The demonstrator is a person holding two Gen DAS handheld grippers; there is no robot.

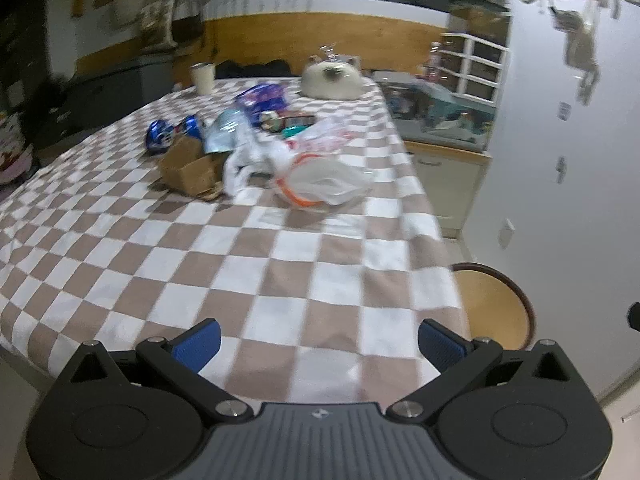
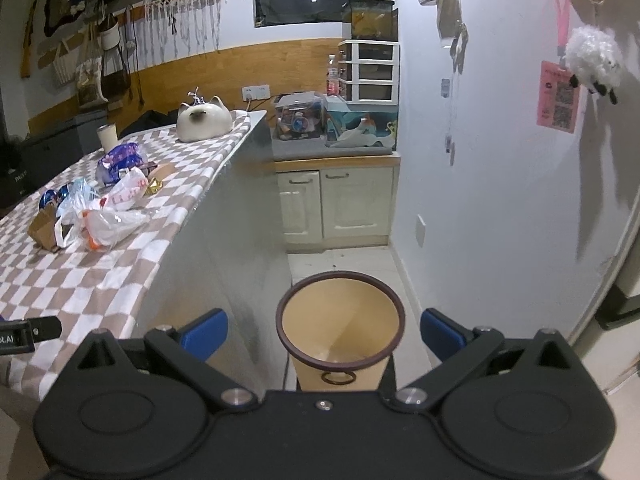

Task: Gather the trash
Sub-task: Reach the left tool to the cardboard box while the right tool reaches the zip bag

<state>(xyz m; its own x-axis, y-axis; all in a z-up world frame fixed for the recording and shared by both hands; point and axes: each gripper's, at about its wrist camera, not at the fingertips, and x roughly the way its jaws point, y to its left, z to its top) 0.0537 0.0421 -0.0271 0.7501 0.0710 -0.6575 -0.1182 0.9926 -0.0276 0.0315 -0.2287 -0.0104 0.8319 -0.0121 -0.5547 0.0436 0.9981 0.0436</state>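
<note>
No trash had yet been picked up. The left gripper [image 1: 320,340] was held wide open and empty over the checked tablecloth [image 1: 280,280], the trash pile [image 1: 256,152] lying well apart at twelve o'clock. The right gripper [image 2: 324,334] was likewise spread and empty, the bin [image 2: 340,320] seen between its fingers. A forward reach to the pile was judged next.

Matt checked cloth [image 1: 256,280] covers the bench. On it lie crinkled glossy plastic bags [image 1: 320,176], a rough brown cardboard box [image 1: 188,168] and a glazed ceramic cat [image 2: 204,118]. The bin [image 2: 340,316] looks smooth, matt tan.
</note>
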